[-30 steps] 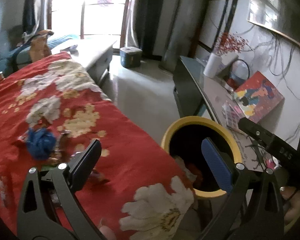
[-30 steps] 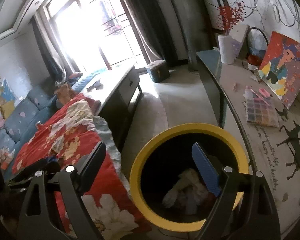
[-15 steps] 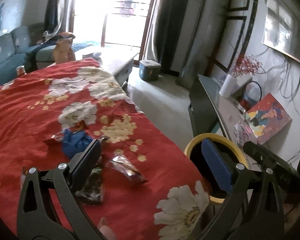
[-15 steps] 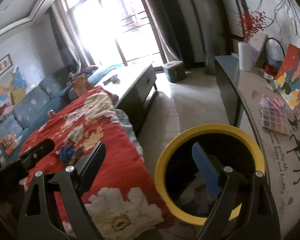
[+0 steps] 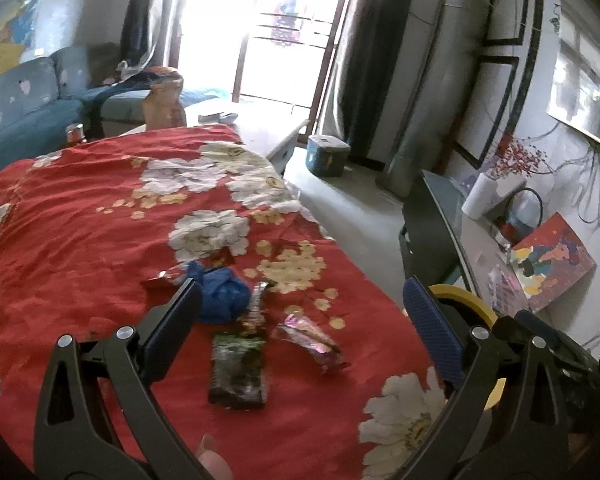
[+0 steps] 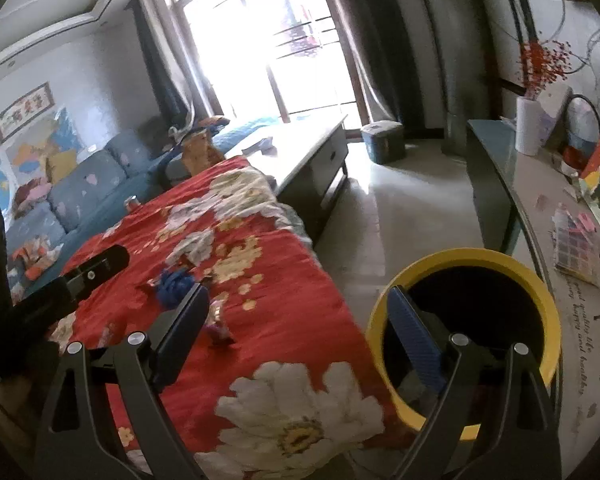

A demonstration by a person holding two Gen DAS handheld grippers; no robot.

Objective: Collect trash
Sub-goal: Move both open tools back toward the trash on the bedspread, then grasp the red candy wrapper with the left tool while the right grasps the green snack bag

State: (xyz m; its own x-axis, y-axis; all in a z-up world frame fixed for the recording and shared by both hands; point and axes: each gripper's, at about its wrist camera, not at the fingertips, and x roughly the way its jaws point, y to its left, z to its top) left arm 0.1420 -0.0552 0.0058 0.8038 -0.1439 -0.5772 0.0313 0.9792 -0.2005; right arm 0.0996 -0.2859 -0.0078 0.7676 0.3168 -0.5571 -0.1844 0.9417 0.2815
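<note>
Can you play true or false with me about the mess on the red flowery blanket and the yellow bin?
1. A crumpled blue wad lies on the red flowered blanket. True.
2. The left gripper is squeezing a wrapper. False: its jaws are open and hold nothing.
3. A dark green snack wrapper lies flat on the blanket, nearer the camera than the blue wad. True.
4. The round yellow-rimmed bin sits on top of the blanket. False: it stands beside the blanket's edge.
5. The right gripper has open jaws. True.
6. The shiny pink-purple wrapper is already in the bin. False: it lies on the blanket.
</note>
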